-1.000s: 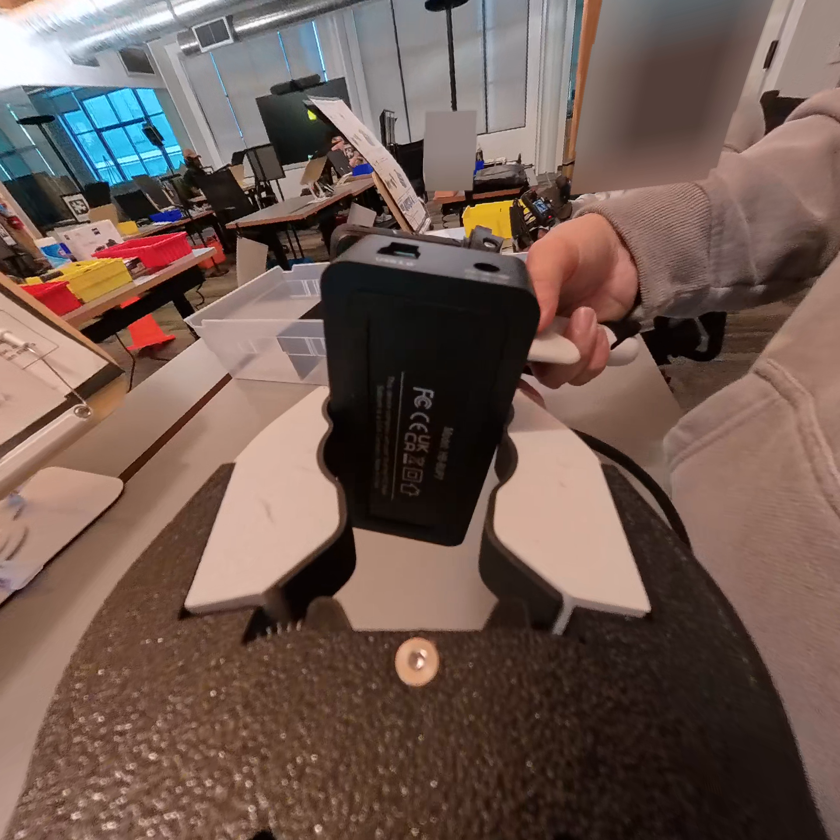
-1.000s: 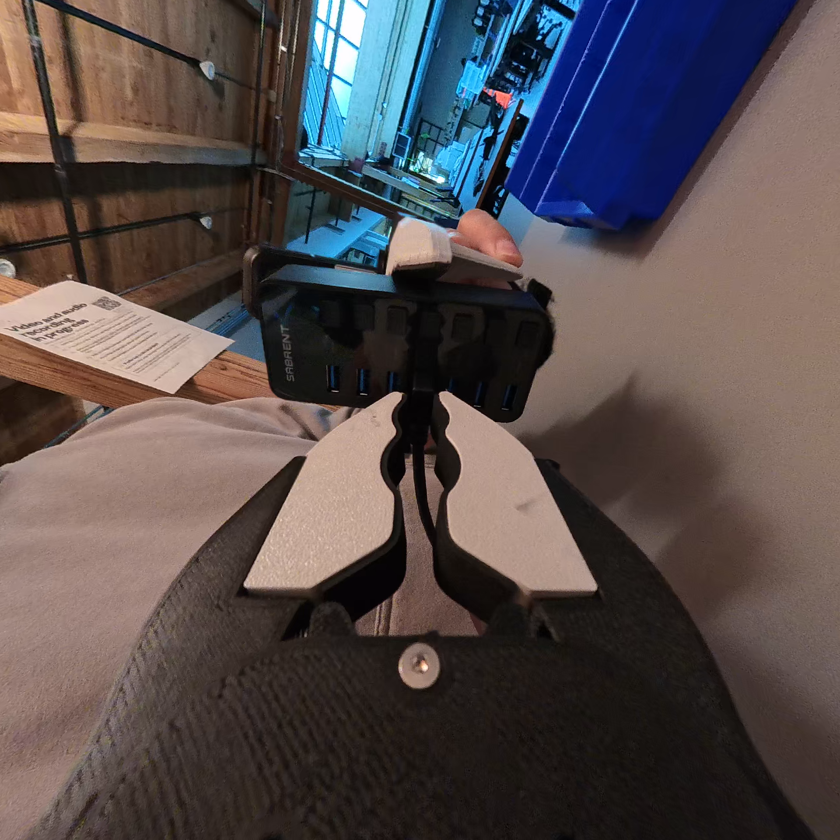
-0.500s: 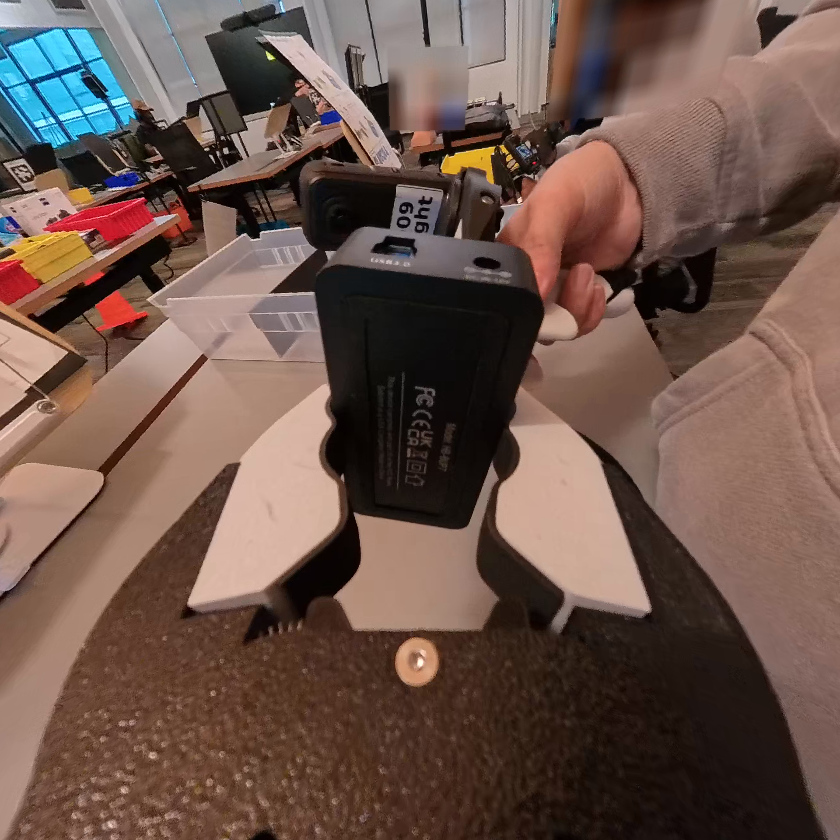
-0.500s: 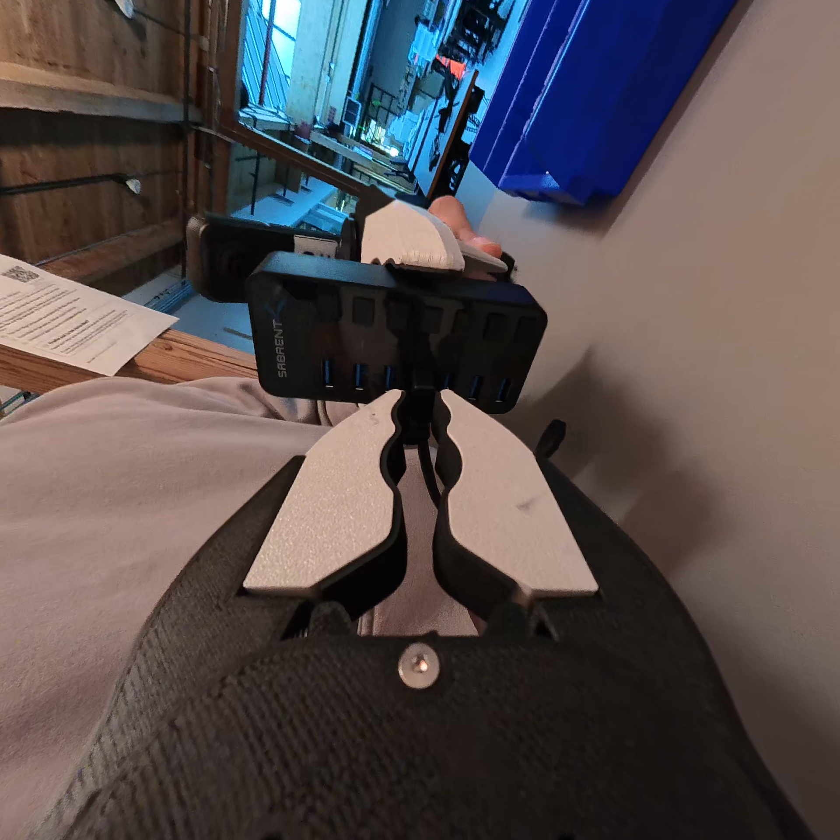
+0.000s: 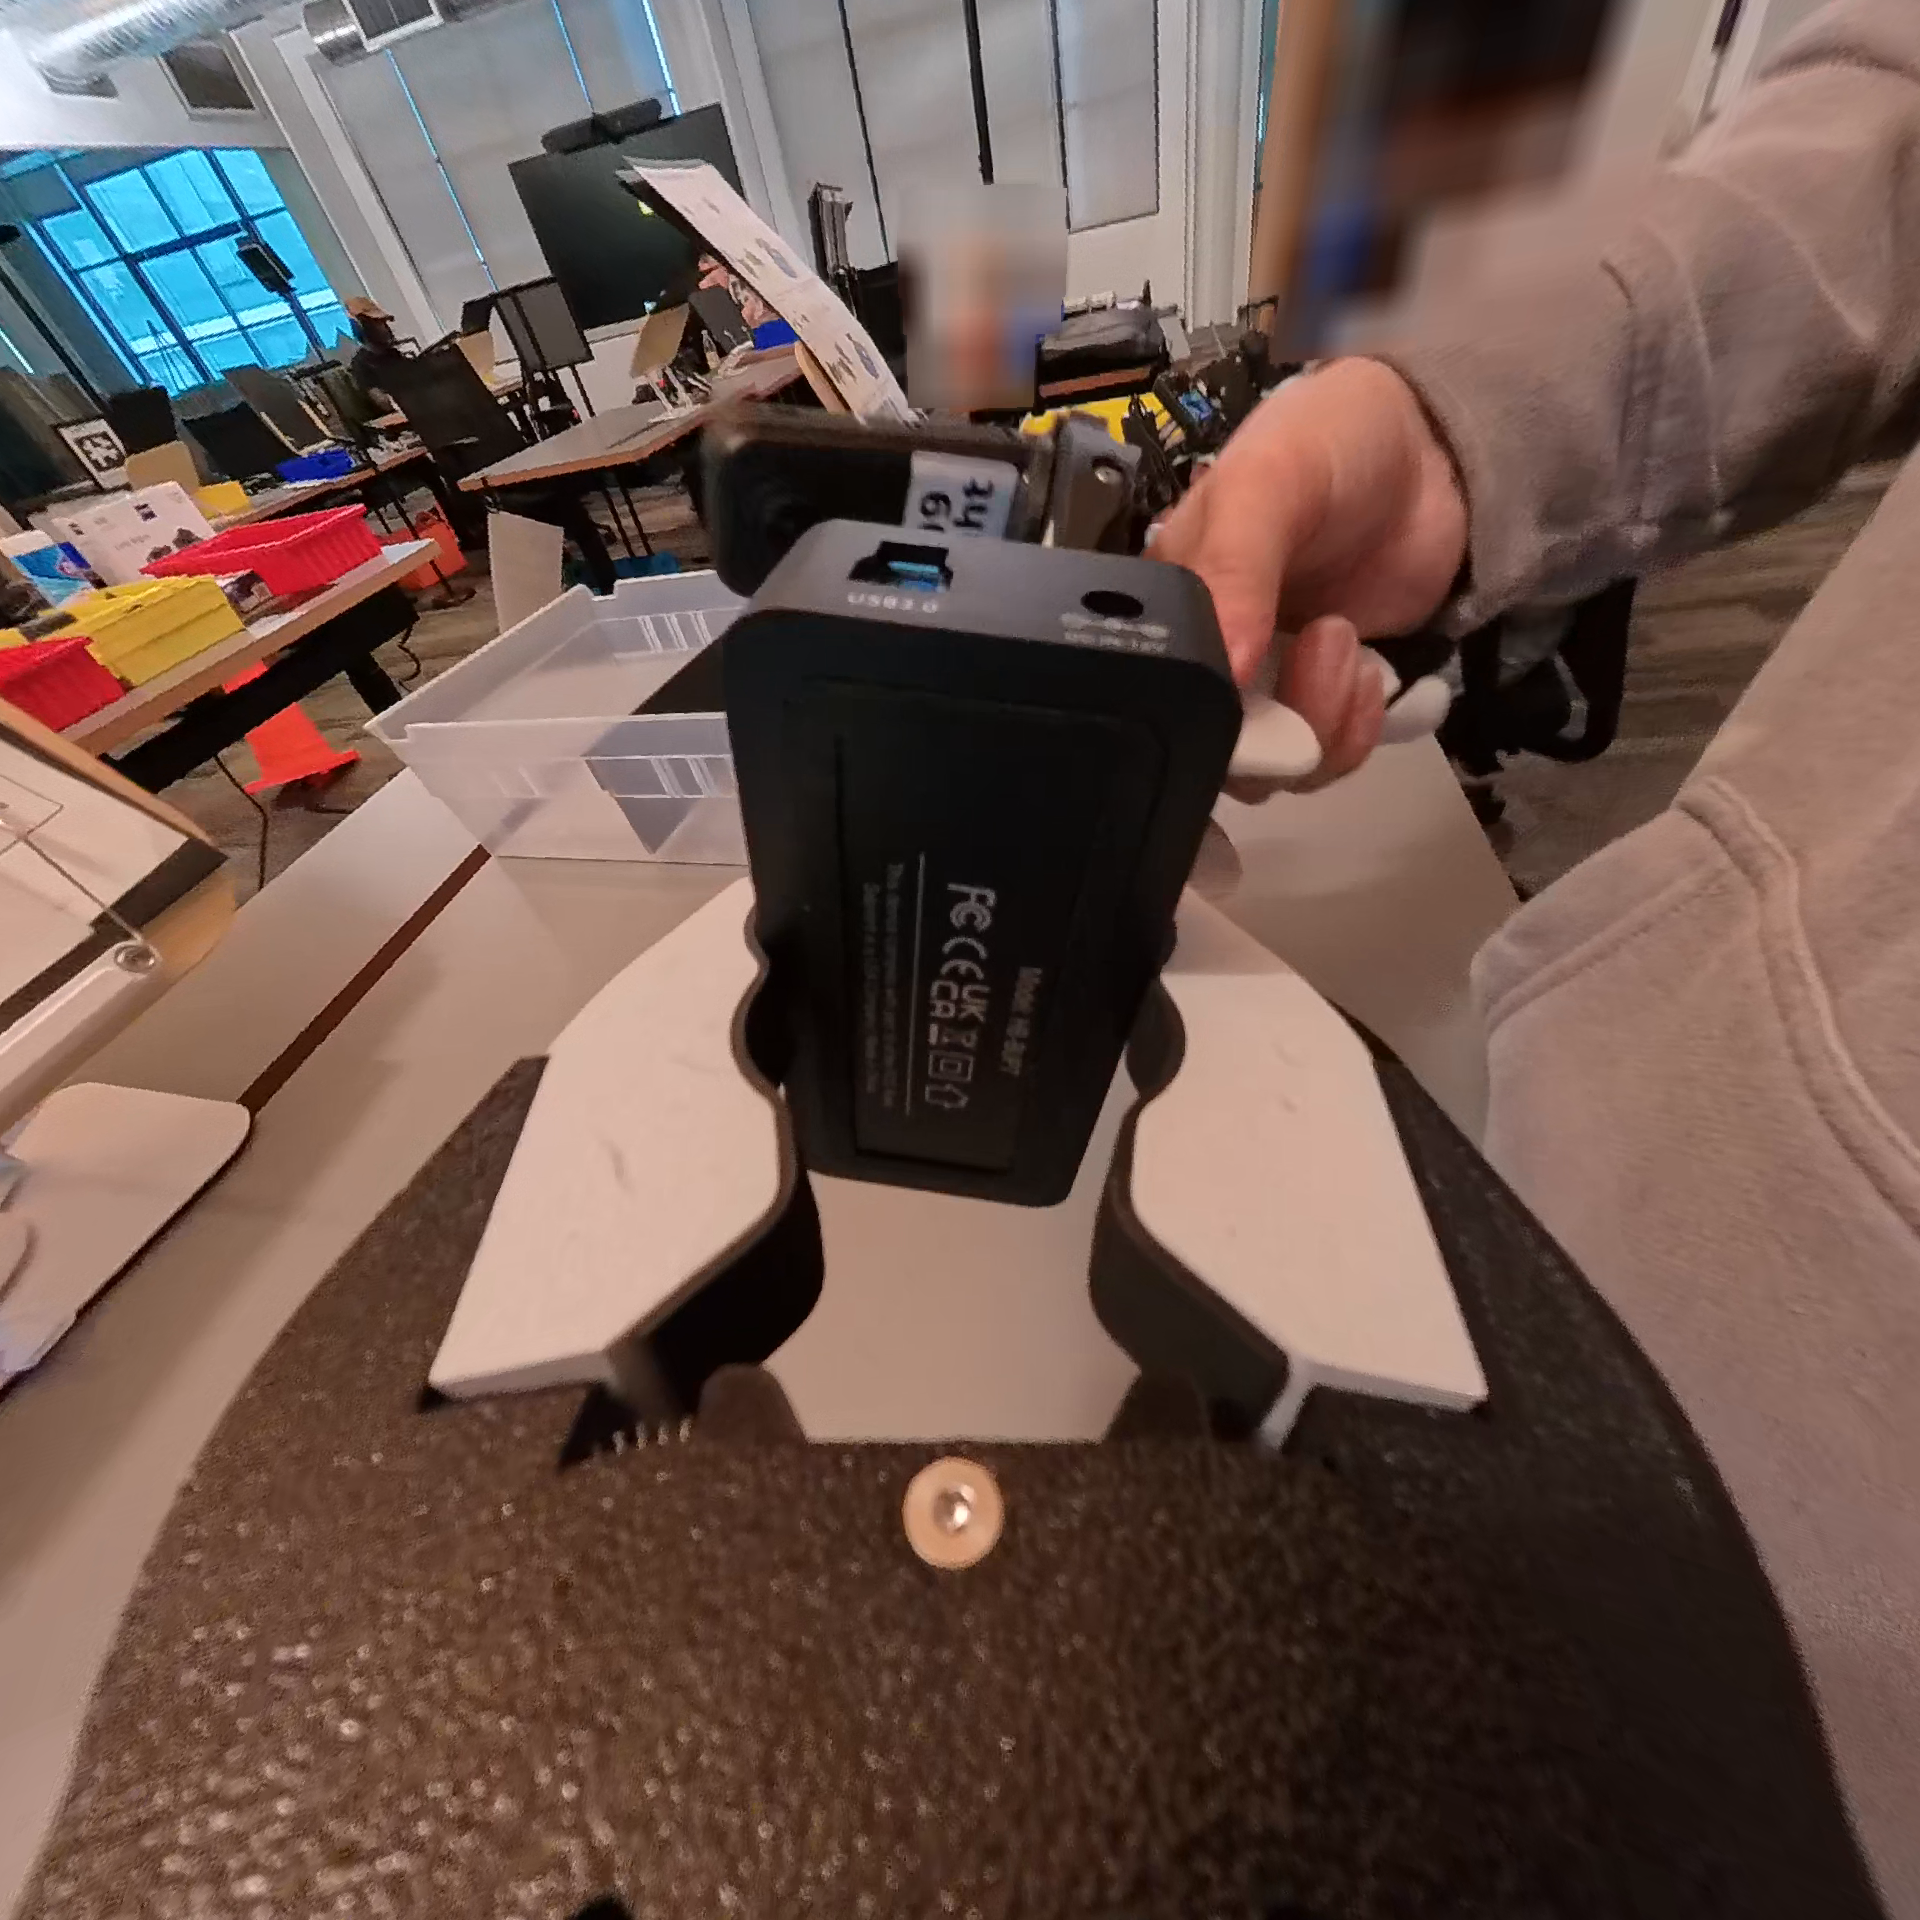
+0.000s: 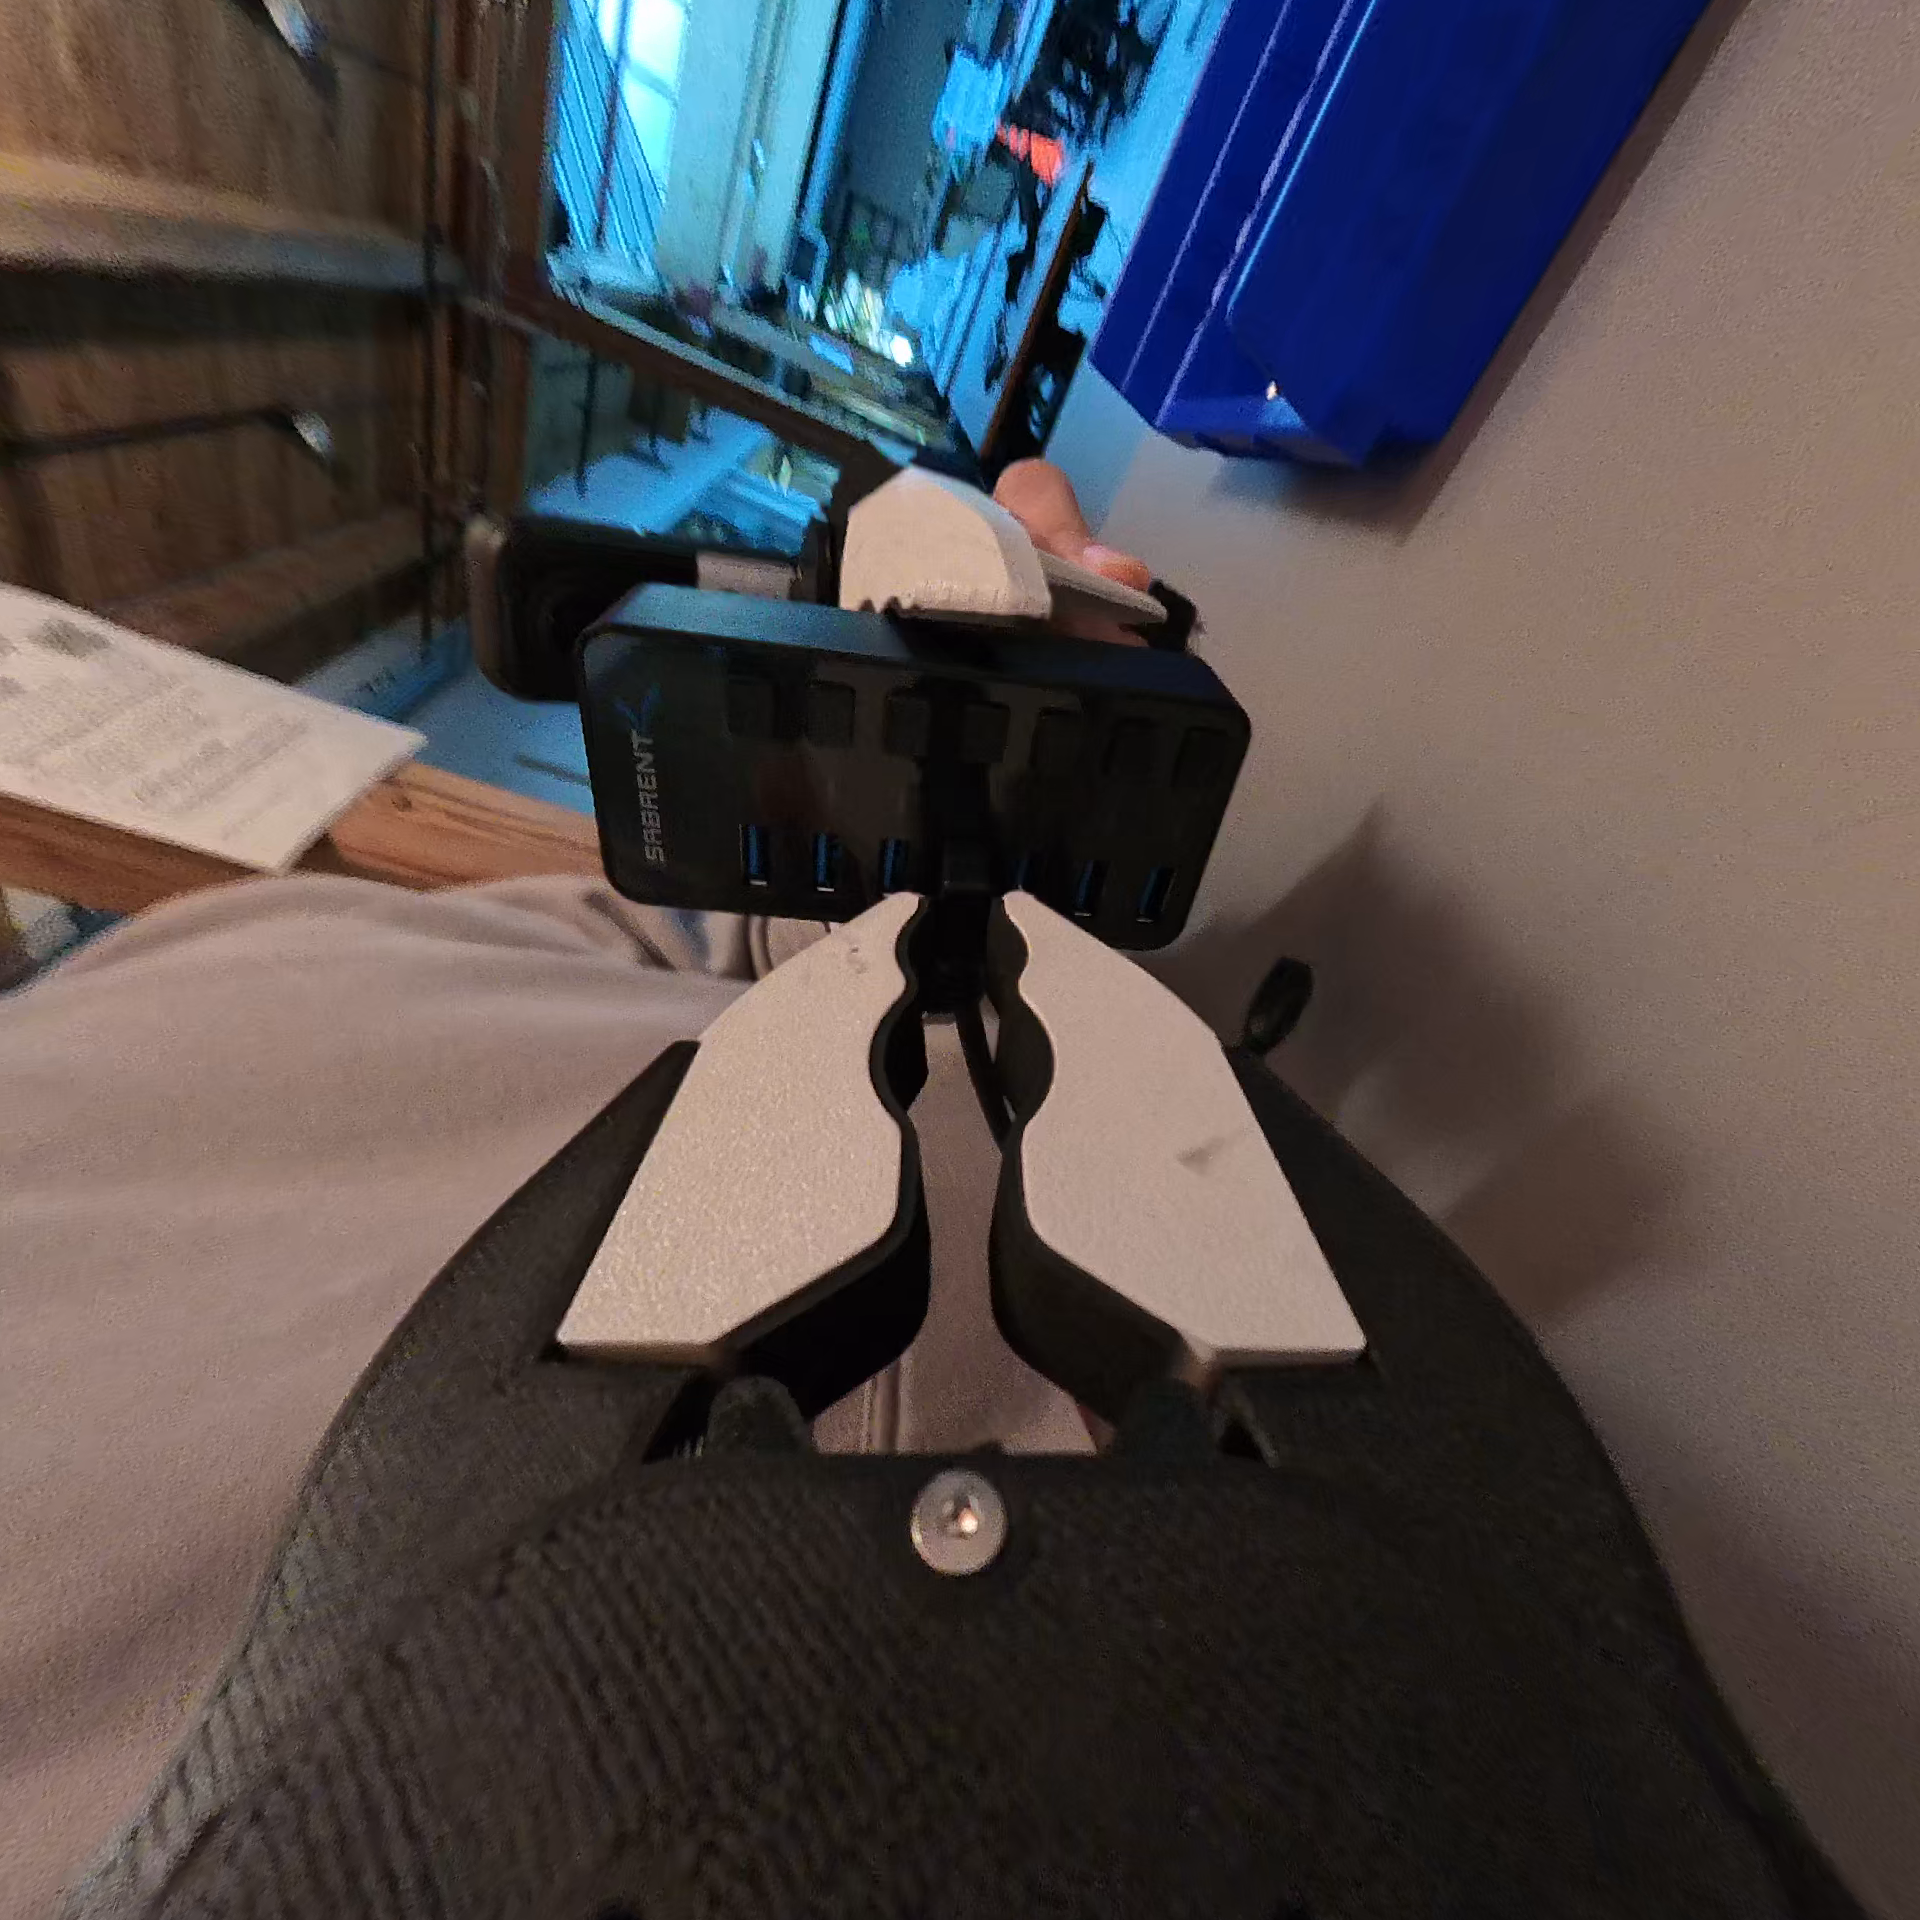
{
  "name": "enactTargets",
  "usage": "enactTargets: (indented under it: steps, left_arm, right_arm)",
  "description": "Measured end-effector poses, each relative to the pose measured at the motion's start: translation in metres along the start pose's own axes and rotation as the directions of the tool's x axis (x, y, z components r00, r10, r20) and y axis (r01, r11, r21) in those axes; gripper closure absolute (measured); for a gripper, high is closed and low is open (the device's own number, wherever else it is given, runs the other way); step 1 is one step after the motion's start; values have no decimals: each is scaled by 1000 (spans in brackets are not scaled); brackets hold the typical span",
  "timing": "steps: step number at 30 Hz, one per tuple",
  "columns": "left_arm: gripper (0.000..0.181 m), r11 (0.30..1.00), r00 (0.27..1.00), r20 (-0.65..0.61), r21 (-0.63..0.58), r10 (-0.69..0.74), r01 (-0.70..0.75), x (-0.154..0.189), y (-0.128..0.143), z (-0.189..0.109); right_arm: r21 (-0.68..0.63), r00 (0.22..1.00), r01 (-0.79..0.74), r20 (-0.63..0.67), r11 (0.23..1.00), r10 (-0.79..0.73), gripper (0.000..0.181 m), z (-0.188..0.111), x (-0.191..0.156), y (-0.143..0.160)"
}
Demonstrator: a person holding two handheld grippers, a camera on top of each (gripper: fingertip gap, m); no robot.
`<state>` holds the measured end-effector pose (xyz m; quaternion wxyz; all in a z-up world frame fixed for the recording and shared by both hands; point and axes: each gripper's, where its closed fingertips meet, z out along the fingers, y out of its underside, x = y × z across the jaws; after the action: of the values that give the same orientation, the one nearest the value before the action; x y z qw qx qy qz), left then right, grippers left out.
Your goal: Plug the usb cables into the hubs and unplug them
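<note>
My left gripper [image 5: 961, 935] is shut on a black USB hub [image 5: 977, 831] and holds it upright above the table, underside toward the camera. In the right wrist view the hub [image 6: 914, 769] shows its row of blue ports. My right gripper [image 6: 958, 914] is shut on a black USB plug [image 6: 961, 868] that sits at a middle port; its cable [image 6: 982, 1060] runs back between the fingers. I cannot tell how deep the plug sits. The right gripper's fingertip [image 5: 1273, 738] and the hand [image 5: 1320, 530] holding it show behind the hub.
A clear plastic bin [image 5: 561, 727] stands on the white table [image 5: 312, 987] beyond the hub. A white stand base [image 5: 114, 1164] lies at the left. A blue bin [image 6: 1403, 229] and a paper on a wooden shelf [image 6: 177, 748] show in the right wrist view. Grey sleeves lie close on the right.
Both grippers and the hub have shifted together, so the background has moved. The right gripper's camera has come into view behind the hub. The grips are unchanged.
</note>
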<state>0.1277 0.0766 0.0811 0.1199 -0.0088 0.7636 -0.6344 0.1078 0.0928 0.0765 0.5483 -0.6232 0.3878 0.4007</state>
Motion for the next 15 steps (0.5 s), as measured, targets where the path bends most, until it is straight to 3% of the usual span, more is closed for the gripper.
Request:
enactTargets:
  steps: [7, 15]
  left_arm:
    - [117, 1000, 999, 39, -5, -2, 2, -8, 2, -4]
    - [117, 1000, 999, 35, -9, 21, -21, -8, 5, -8]
  right_arm:
    - [161, 996, -76, 51, 984, 68, 173, 8, 4, -12]
    - [195, 999, 42, 1, 980, -43, 172, 10, 4, -11]
